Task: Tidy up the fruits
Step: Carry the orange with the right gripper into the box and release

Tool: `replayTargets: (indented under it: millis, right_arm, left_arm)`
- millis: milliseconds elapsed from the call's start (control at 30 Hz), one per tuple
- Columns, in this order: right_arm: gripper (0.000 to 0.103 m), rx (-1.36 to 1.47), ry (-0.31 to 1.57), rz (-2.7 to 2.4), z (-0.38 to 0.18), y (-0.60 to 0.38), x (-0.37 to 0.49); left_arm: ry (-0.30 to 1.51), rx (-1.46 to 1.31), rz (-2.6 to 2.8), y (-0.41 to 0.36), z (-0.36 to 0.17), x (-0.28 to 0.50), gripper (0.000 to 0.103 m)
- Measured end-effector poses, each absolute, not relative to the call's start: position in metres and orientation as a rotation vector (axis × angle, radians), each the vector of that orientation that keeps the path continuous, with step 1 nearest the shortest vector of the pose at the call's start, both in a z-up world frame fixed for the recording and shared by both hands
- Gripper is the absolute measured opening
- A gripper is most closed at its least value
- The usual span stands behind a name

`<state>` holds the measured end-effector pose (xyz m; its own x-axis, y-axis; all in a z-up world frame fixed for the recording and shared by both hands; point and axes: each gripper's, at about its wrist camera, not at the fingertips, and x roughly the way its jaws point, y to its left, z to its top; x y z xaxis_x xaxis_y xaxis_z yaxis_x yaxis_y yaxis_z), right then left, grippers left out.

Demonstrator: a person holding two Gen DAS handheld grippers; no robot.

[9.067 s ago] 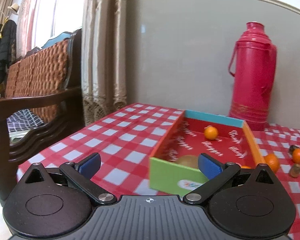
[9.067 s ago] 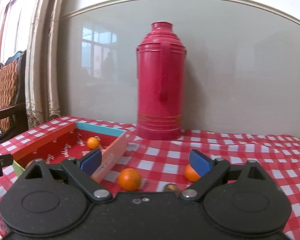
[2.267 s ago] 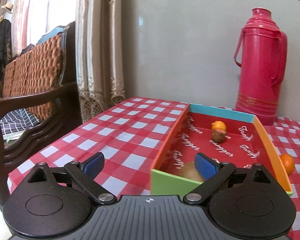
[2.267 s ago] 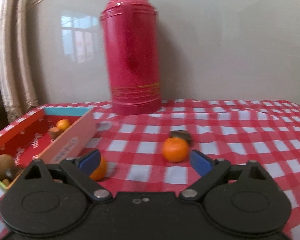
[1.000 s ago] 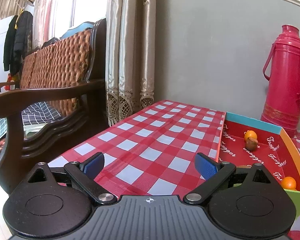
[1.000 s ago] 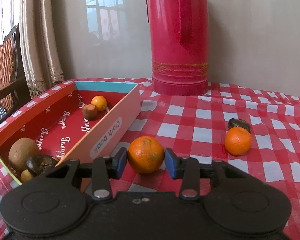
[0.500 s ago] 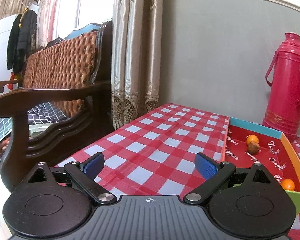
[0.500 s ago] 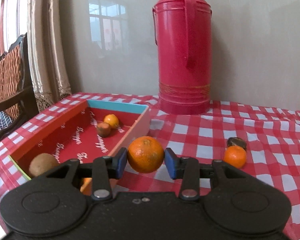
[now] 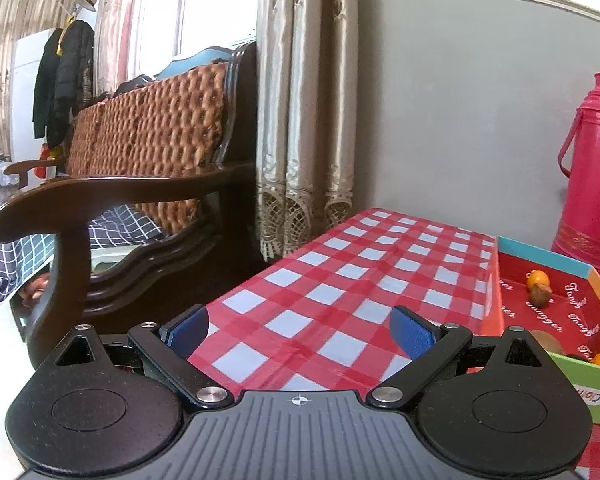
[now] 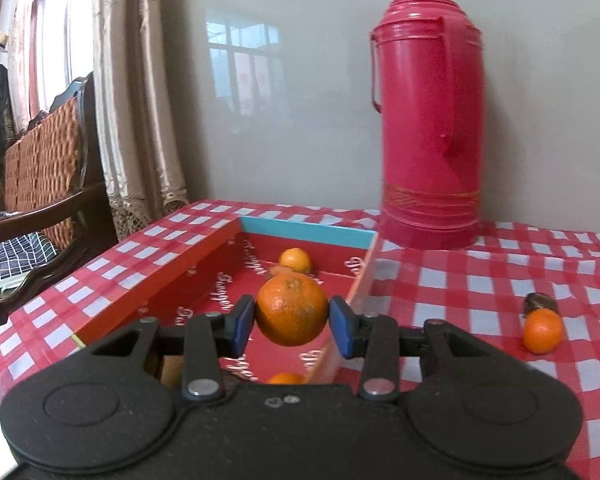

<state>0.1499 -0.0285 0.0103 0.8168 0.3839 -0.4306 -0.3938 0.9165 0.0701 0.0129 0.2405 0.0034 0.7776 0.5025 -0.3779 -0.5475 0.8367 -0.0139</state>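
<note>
Orange fruit (image 10: pixel 292 309) sits clamped in our right gripper (image 10: pixel 293 321) above the red box (image 10: pixel 204 276), left gripper (image 9: pixel 300 330) spread wide and empty; next, we judge, lowering and releasing inside.

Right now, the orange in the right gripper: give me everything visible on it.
The orange is round, bright orange, with dimpled glossy peel and a faint stem dimple on top. The right gripper is shut on it, one blue pad on each side at mid-height. It hangs clear of everything else, above the red interior of the open box, near the box's right wall. Nothing but the pads touches it. Its underside is hidden.
</note>
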Motion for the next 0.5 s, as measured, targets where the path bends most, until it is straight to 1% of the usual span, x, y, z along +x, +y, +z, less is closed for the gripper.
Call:
replayTargets:
  millis: [233, 300, 367, 433, 467, 500]
  right_arm:
    - [0.033, -0.026, 0.464, 0.431, 0.007, -0.017, 0.149]
    - [0.035, -0.04, 0.483, 0.42, 0.005, -0.014, 0.15]
    - [0.045, -0.057, 0.468, 0.387, 0.003, -0.014, 0.148]
    - [0.071, -0.04, 0.425, 0.374, 0.007, -0.019, 0.143]
    - [0.075, -0.034, 0.408, 0.369, 0.009, -0.023, 0.141]
    - [0.077, -0.03, 0.397, 0.366, 0.01, -0.027, 0.14]
  left_arm:
    - [0.381, -0.13, 0.585, 0.249, 0.002, 0.008, 0.096]
    - [0.378, -0.128, 0.586, 0.248, 0.003, 0.008, 0.096]
    - [0.378, -0.126, 0.586, 0.248, 0.003, 0.007, 0.096]
    - [0.381, -0.132, 0.582, 0.247, 0.003, 0.008, 0.096]
    - [0.378, -0.133, 0.58, 0.246, 0.003, 0.009, 0.096]
    - [0.376, -0.134, 0.577, 0.244, 0.004, 0.01, 0.096]
